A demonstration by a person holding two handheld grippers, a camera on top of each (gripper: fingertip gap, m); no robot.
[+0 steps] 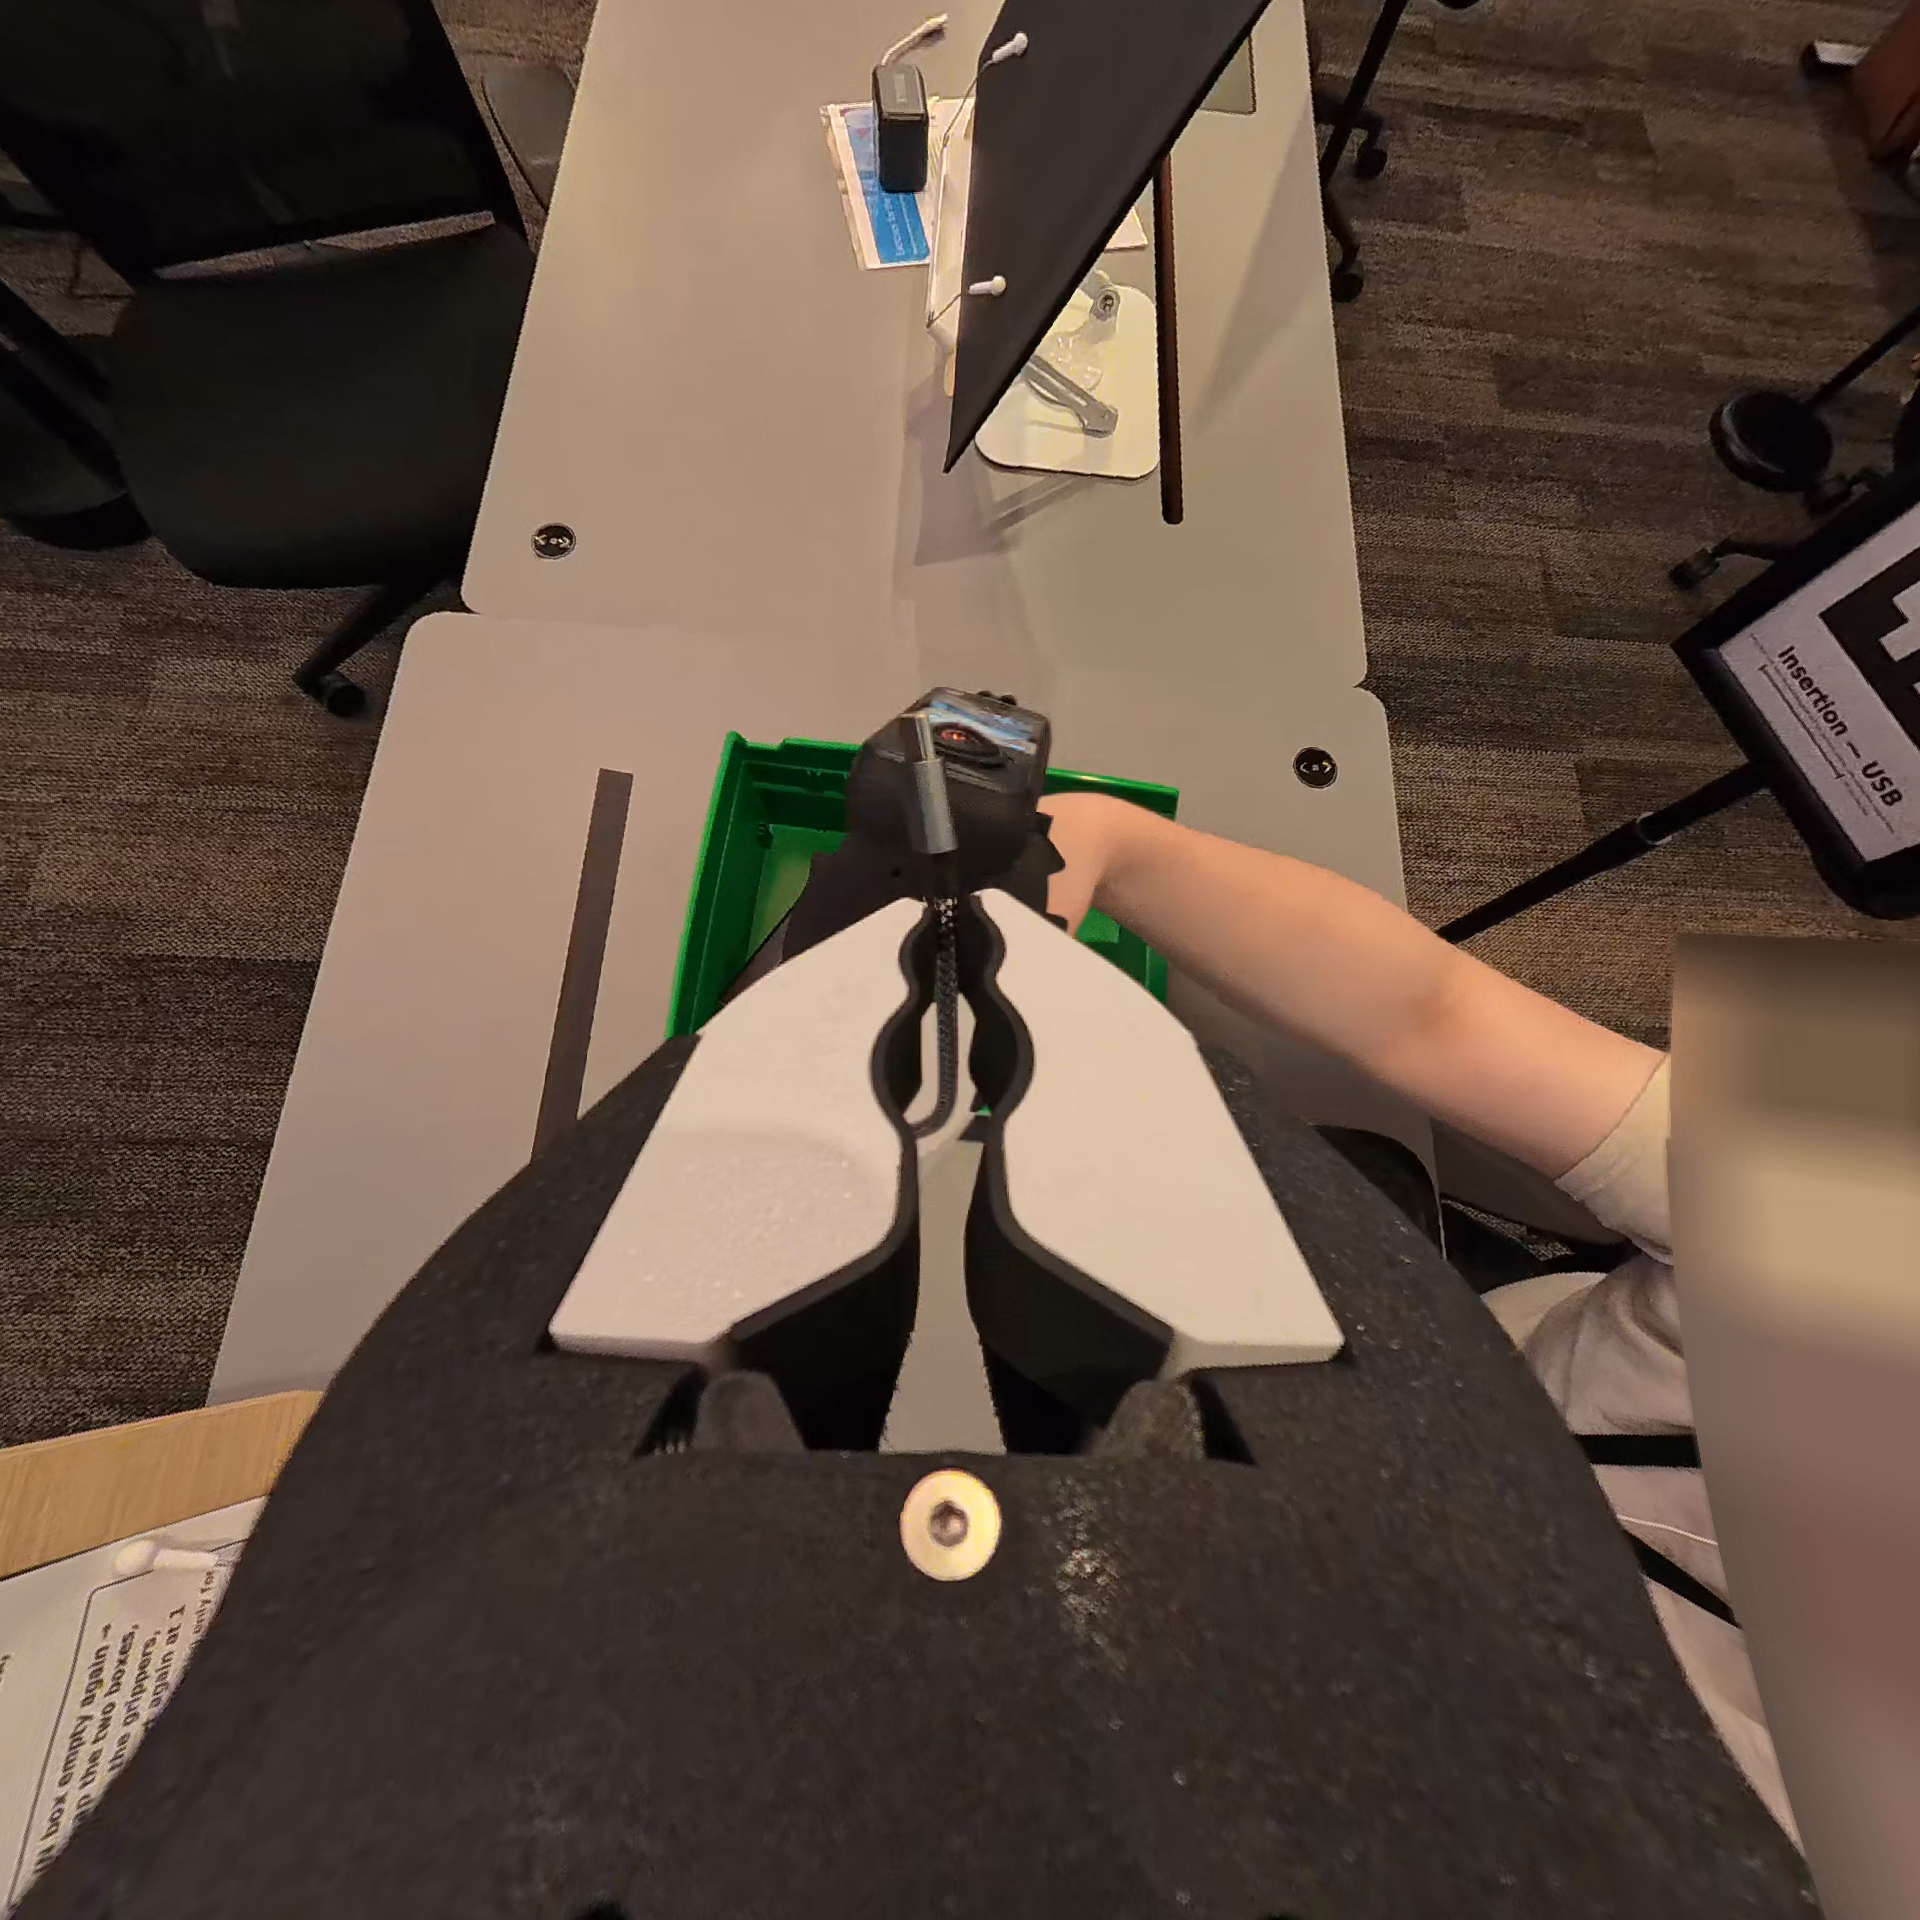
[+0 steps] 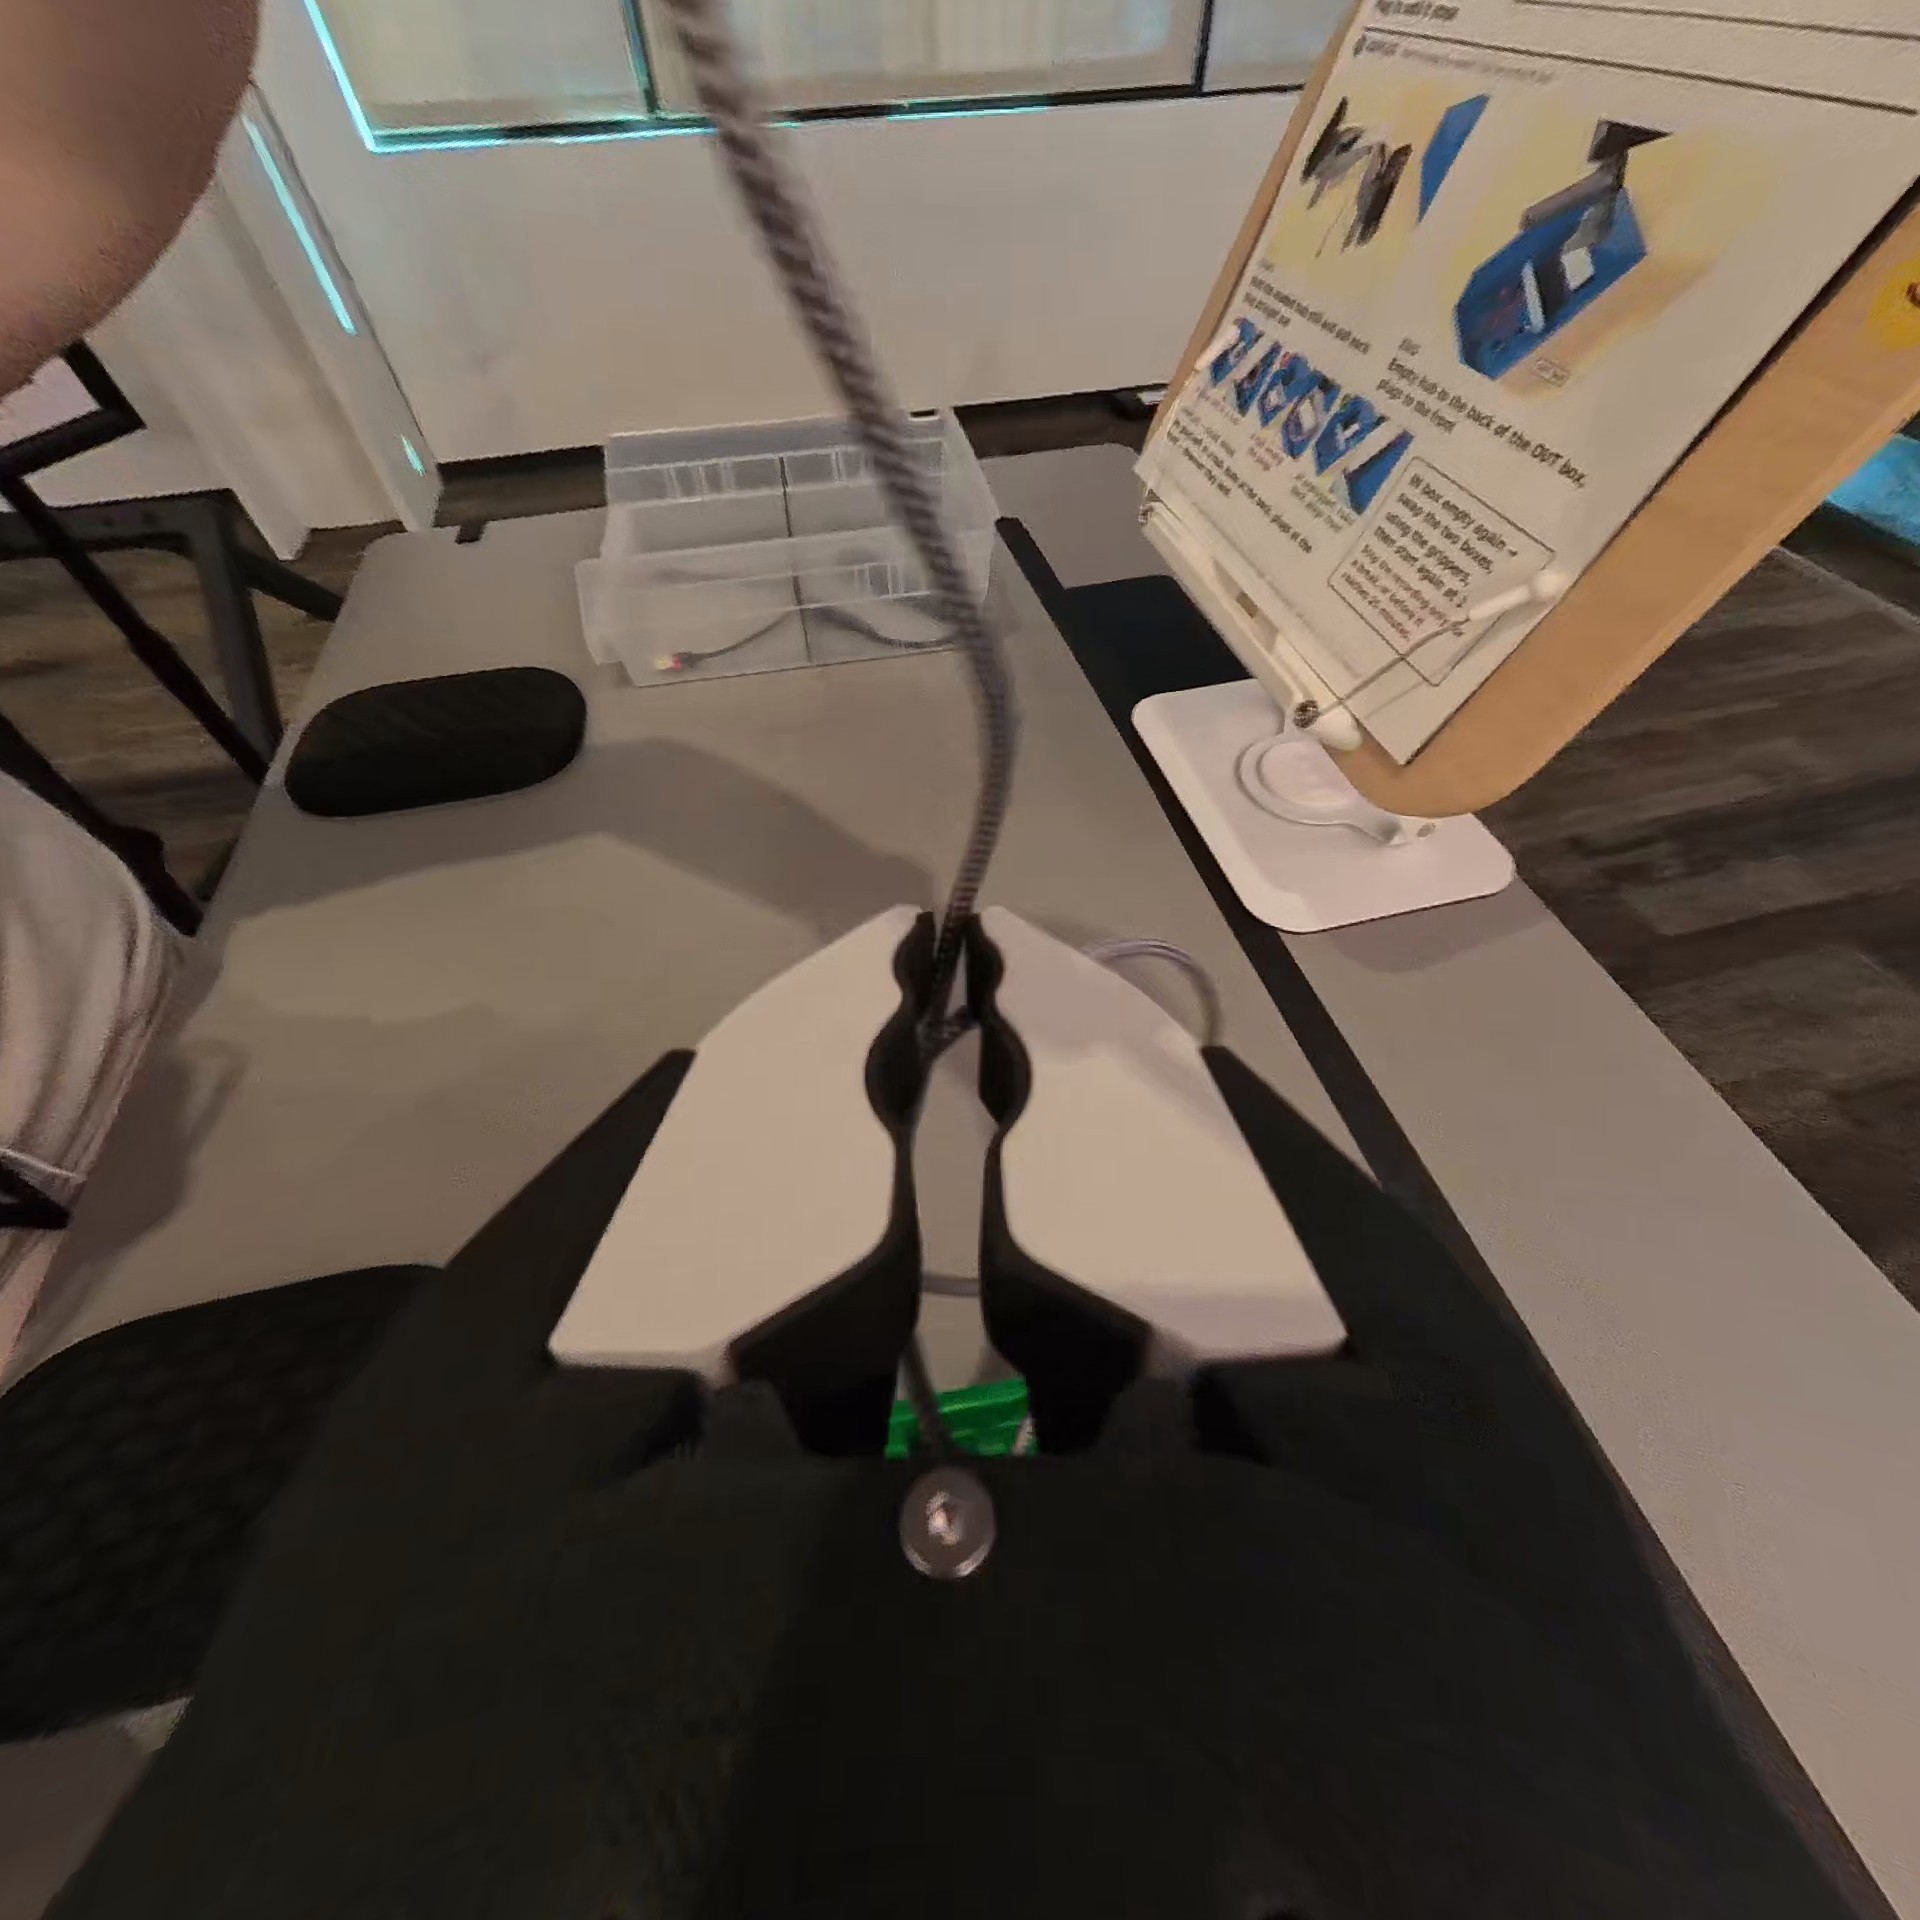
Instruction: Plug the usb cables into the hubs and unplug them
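In the left wrist view my left gripper (image 1: 948, 902) is shut on a black braided USB cable (image 1: 943, 1023). Its grey plug (image 1: 923, 800) sticks out past the fingertips, above a green box (image 1: 727, 883). The camera end of the right gripper (image 1: 977, 743) shows just behind the plug, held by a person's arm (image 1: 1299, 966). In the right wrist view my right gripper (image 2: 948, 920) is shut on a braided cable (image 2: 935, 499) that rises out of the top of the frame. A bit of the green box (image 2: 961, 1418) shows under the fingers. I see no hub near either gripper.
A clear plastic bin (image 2: 779, 540) and a black pad (image 2: 436, 738) lie on the grey table (image 2: 520, 935). An instruction board on a white stand (image 2: 1455, 416) stands to the right. A pale cable loop (image 2: 1179, 971) lies behind the right finger. A small dark box (image 1: 900, 125) sits on the far table. The left gripper's tips are roughly 20 cm from the right gripper's.
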